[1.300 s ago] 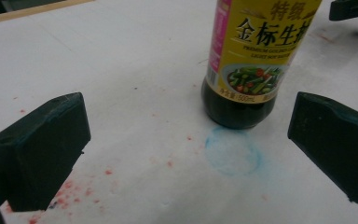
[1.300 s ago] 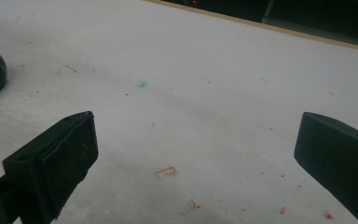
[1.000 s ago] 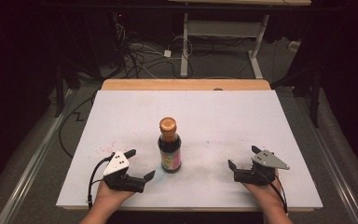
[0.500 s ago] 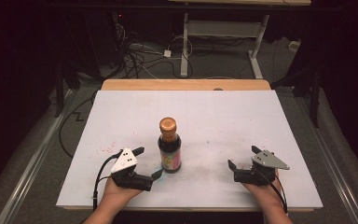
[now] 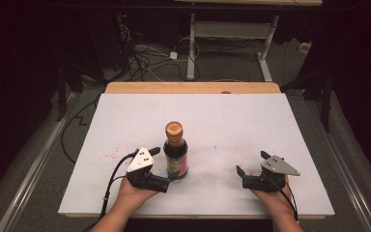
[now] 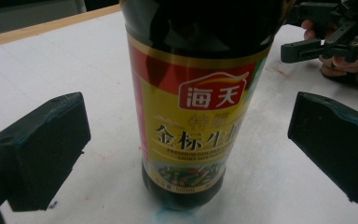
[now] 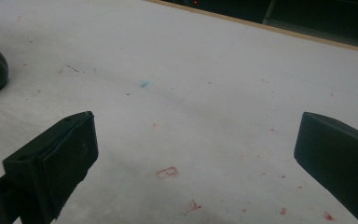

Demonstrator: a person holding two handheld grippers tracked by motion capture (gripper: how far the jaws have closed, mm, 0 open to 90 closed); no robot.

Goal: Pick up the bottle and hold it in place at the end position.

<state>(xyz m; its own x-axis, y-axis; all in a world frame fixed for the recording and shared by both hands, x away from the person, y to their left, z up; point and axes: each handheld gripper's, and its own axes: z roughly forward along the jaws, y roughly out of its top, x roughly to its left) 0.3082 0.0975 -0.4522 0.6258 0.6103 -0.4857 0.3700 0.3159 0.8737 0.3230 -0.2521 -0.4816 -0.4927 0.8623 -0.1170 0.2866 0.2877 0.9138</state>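
The bottle (image 5: 175, 151) stands upright just below the centre of the high view, on the table (image 5: 251, 121). The left gripper (image 5: 166, 169) is spread wide around its base, not touching. The right gripper (image 5: 246, 166), lower right, is released and empty.

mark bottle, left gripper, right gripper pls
bottle (image 6: 193, 116): left gripper view, on the yellow label.
left gripper (image 5: 170, 166): high view, midway between its fingertips, beside the bottle.
right gripper (image 5: 252, 163): high view, midway between its fingertips, over the white table.
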